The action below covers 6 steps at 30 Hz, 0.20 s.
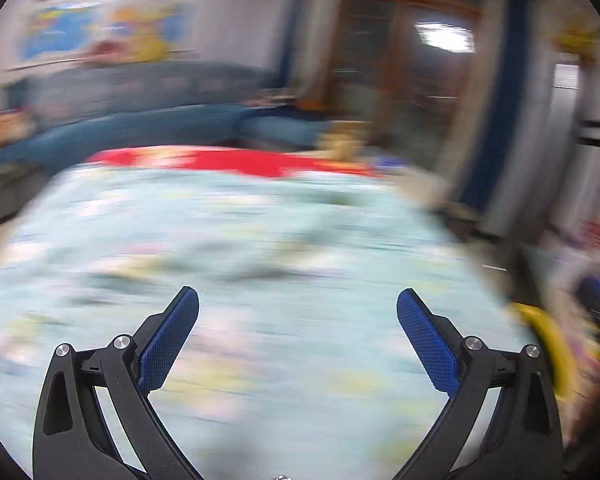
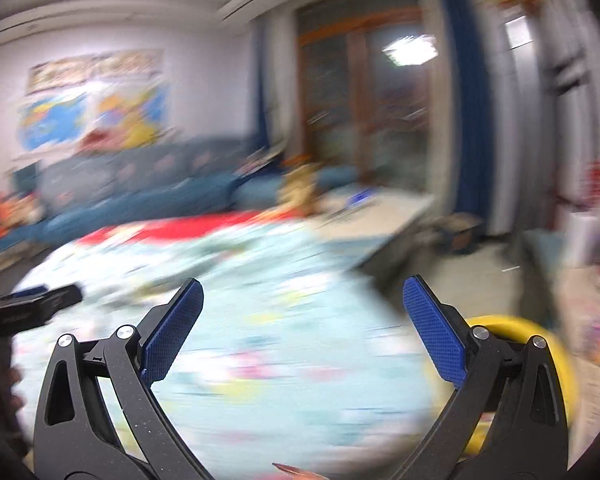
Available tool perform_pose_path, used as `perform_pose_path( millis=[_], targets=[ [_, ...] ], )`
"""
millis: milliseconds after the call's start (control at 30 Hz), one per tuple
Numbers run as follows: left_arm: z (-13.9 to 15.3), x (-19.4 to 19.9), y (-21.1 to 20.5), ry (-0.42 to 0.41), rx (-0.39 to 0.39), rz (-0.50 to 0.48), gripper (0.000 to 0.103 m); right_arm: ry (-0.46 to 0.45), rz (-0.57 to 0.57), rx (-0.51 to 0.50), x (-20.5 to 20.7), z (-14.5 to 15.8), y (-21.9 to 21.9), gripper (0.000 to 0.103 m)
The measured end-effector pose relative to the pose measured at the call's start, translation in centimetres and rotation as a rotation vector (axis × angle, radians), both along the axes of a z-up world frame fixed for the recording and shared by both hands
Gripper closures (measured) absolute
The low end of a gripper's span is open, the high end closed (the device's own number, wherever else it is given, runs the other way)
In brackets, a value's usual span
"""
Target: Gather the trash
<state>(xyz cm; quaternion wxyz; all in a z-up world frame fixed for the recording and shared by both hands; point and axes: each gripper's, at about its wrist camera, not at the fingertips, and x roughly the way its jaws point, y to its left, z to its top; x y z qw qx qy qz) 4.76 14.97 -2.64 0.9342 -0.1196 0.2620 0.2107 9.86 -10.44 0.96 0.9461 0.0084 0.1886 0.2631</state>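
Hovering spread and empty, left tool (image 1: pixel 298 300), right tool (image 2: pixel 303 290), blue dimpled pads (image 2: pixel 172 336), blurred, seemingly floral tablecloth (image 1: pixel 260 232)

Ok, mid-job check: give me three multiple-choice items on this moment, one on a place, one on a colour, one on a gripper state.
1. Where is the yellow ring?
A. past the table's right edge
B. at the table's centre
C. on the sofa

2. What colour are the finger pads?
A. red
B. blue
C. white

3. How does the right gripper stand?
A. shut on trash
B. shut, empty
C. open, empty

Answers: 1 A, it shows beyond the floral tablecloth, low right; 2 B, the textured pads are blue; 3 C, the fingers are wide apart with nothing between.
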Motion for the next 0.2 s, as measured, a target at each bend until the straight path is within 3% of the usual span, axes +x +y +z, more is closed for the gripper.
perform_pose_path(
  millis=[67, 167, 200],
  targets=[
    [-1.4, -0.9, 5.3, 0.086, 0.052, 0.164, 0.007, 0.101, 0.167, -0.057, 0.8, -0.7, 7.9, 0.011],
    [-4.5, -2.7, 13.5, 0.233, 0.003, 0.35, 0.007, 0.268, 0.362, -0.227, 1.3, -3.5, 19.4, 0.011],
    [-5.8, -3.3, 15.7, 0.273, -0.033, 0.385, 0.007, 0.268, 0.362, -0.227, 1.3, -3.5, 19.4, 0.011]
  ],
)
